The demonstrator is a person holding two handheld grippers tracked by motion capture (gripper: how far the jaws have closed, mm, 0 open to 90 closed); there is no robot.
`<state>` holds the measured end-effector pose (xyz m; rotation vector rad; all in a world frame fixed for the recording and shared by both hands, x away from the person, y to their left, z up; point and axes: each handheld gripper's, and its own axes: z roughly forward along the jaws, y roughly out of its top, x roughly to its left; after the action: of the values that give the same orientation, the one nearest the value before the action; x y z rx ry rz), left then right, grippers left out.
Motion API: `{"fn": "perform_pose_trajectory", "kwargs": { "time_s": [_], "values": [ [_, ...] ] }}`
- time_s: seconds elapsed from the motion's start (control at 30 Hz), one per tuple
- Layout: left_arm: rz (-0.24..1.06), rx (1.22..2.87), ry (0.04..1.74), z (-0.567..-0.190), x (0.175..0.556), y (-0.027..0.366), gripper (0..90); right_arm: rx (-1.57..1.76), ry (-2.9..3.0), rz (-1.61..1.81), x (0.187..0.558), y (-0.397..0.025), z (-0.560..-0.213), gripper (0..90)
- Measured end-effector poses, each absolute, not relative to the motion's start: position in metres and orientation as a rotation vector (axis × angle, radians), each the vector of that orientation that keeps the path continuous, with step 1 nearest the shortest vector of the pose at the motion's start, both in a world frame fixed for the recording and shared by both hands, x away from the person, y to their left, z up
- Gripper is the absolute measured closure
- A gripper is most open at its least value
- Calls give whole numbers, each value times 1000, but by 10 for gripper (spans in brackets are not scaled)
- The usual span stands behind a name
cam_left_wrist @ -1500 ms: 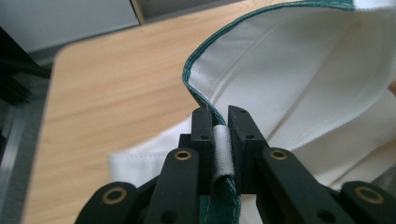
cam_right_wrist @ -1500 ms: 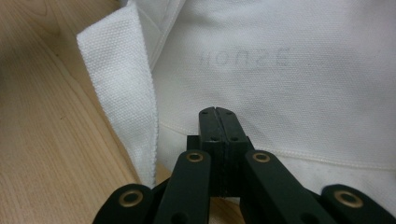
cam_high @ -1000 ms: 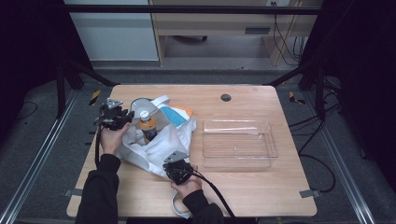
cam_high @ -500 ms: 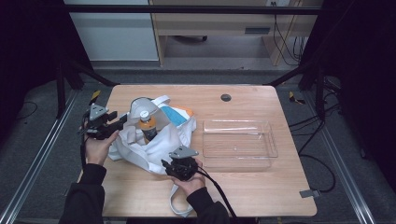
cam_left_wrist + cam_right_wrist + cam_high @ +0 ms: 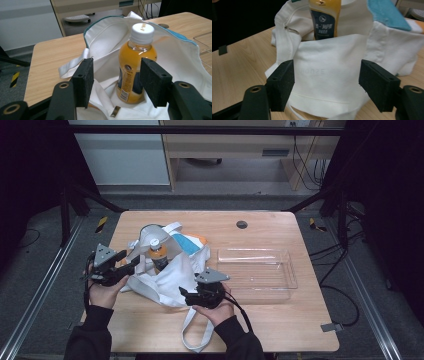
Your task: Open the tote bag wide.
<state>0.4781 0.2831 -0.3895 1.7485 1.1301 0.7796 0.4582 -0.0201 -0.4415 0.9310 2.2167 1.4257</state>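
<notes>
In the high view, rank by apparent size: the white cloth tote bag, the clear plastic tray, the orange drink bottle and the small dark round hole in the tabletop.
1. White cloth tote bag, crumpled and spread widest.
2. Clear plastic tray, a close second.
3. Orange drink bottle, partly hidden inside the bag.
4. Small dark round hole.

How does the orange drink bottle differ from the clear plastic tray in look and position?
The bottle is orange, with a white cap and dark label; the tray is colourless and see-through. The bottle stands upright; the tray lies flat and shallow. The bottle sits inside the white bag; the tray rests directly on the table. Both lie on the table's surface area.
</notes>
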Motion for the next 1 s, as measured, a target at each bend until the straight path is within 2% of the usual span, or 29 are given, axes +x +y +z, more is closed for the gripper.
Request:
{"fn": "perform_pose_trajectory", "kwargs": {
  "time_s": [0.33,0.73,1.0],
  "values": [
    [772,1756,1071,-388,455,273,423,931,2199,1452,456,-52,-429,228],
    [751,1753,1049,-386,447,266,392,985,2136,1447,458,-81,-425,199],
    [749,1766,1056,-389,448,264,380,989,2115,1423,447,-121,-426,188]
  ]
}}
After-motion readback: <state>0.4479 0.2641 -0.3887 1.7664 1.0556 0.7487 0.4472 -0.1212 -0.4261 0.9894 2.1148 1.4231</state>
